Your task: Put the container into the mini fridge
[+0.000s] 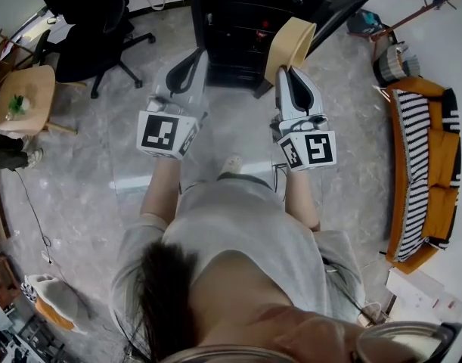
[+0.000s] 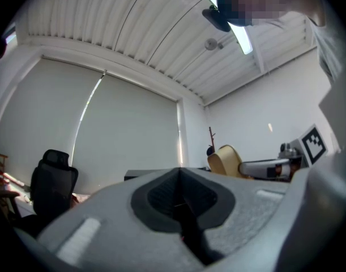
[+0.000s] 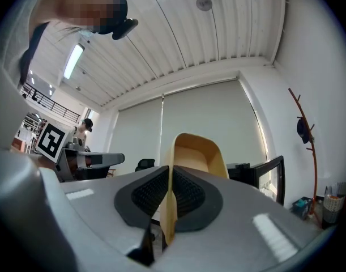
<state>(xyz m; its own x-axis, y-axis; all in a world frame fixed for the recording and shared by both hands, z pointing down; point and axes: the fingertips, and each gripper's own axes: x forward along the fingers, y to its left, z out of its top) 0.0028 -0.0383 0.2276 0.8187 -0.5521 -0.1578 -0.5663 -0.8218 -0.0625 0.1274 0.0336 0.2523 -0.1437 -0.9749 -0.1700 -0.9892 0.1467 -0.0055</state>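
Grey marbled floor below, black office chair up left by a small wooden table. Orange striped sofa along the right. Overhead, ribbed white ceiling, strip light, drawn pale blinds.

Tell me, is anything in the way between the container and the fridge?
Nothing visible is. The right gripper holds the container just in front of the fridge, and the fridge door stands open.
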